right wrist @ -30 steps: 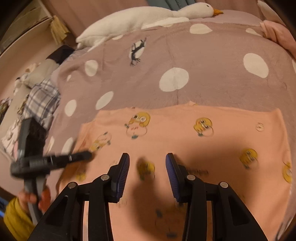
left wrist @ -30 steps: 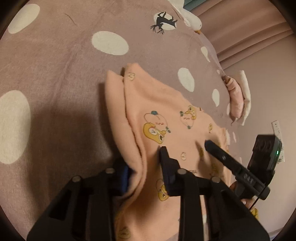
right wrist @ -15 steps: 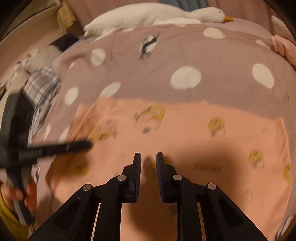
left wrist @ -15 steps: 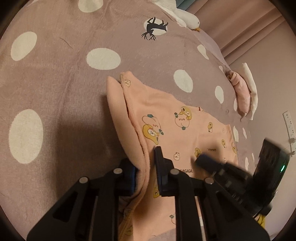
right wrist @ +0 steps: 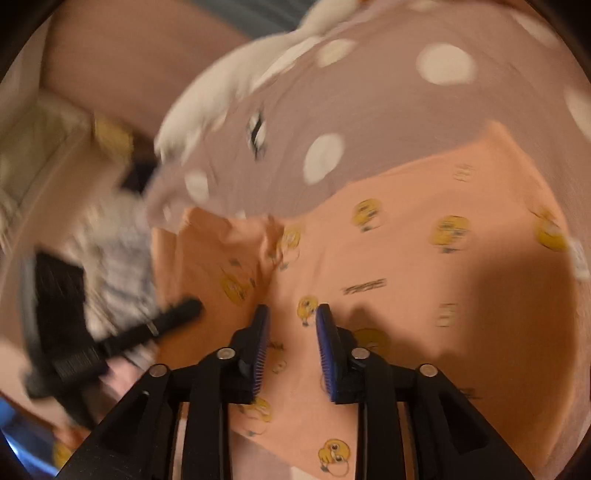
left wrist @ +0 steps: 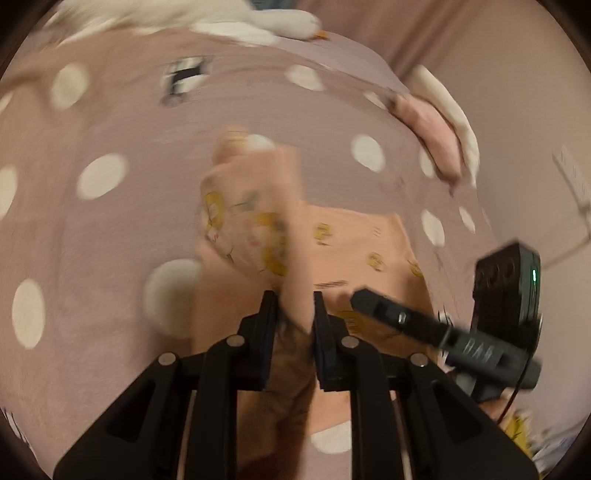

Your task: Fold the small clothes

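Peach cloth is the whole business here: a small peach garment [left wrist: 354,243] printed with yellow cartoon figures lies on the dotted mauve bedspread [left wrist: 110,118], well short of the white goose toy [left wrist: 258,22] along the far edge. Taken from the garment's left end, the left gripper [left wrist: 294,306] is clenched on a raised flap of that end, the fabric bunched between its pads and standing up over the flat part, apparently to carry the end across the body for a fold. Further right, the right gripper [right wrist: 291,325] sits low over the flat middle of the garment; its jaws are opening, cloth shows between them, but blur hides whether any is pinched. Its place suggests pinning the middle while the flap travels. The garment's long axis runs left to right across the bed, its far edge facing the goose.
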Demonstrator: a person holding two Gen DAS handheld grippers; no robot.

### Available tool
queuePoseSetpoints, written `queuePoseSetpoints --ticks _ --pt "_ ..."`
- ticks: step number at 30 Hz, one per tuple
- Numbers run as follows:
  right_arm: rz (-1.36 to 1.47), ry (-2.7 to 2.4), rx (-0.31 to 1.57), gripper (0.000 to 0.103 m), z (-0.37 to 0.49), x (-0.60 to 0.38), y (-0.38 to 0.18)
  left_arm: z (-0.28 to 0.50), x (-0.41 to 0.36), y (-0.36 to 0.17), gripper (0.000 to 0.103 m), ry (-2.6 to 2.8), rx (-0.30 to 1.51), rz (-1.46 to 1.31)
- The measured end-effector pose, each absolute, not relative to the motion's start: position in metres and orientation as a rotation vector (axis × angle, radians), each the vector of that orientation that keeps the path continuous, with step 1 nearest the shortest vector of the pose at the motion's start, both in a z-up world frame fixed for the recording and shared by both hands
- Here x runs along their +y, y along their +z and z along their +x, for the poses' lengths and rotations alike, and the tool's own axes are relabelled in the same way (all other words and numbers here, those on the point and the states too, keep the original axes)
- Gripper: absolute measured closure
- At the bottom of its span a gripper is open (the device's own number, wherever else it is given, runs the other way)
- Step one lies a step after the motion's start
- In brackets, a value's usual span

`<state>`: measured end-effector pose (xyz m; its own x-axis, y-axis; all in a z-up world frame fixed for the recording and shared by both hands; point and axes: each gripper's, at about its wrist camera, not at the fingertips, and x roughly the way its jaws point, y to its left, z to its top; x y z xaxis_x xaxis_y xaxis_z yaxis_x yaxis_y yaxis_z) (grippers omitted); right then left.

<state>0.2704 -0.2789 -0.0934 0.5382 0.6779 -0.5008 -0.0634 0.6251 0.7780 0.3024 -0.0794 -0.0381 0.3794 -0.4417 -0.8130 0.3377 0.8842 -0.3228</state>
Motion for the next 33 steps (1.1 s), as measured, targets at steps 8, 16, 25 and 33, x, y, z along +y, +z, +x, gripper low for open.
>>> queuePoseSetpoints --ticks 8,16,25,33 --pt "1.012 0.482 0.919 0.064 0.261 -0.323 -0.126 0.303 -0.119 -0.066 0.085 -0.582 1.158 -0.087" --pt "0.828 0.522 0.995 0.061 0.274 -0.287 -0.11 0.306 -0.056 -0.058 0.081 -0.469 1.133 -0.136" --pt "0.645 0.52 1.091 0.061 0.305 -0.234 -0.112 0.299 -0.016 -0.066 0.072 -0.402 1.135 -0.176" --pt "0.588 0.499 1.041 0.093 0.301 -0.226 -0.106 0.299 -0.005 -0.063 0.056 -0.391 1.115 -0.186"
